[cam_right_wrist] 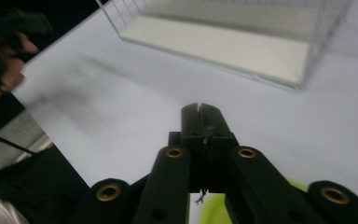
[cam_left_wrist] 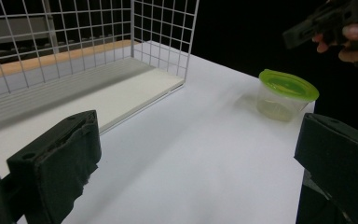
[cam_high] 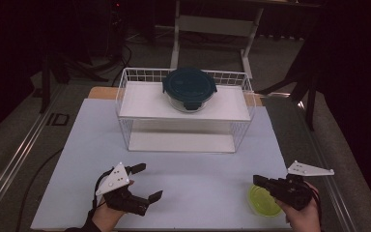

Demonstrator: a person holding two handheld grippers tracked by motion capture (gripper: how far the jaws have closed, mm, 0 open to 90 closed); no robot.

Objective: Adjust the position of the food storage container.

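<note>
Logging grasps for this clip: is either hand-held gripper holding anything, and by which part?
Nothing is held. The left hand-held gripper is open and empty; the right hand-held gripper is shut on nothing above the green-lidded container.

My two tongs are matte black, the left gripper point(cam_high: 142, 181) and the right gripper point(cam_high: 260, 181) each topped by a pale three-cornered plate, with brass-ringed screw holes, thick dark jaw pads, and my black sleeve cuffs.

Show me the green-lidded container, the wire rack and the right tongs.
green-lidded container point(cam_left_wrist: 286, 86): left gripper view, on its lid.
wire rack point(cam_high: 125, 92): high view, left wall.
right tongs point(cam_right_wrist: 200, 122): right gripper view, closed tips.
</note>
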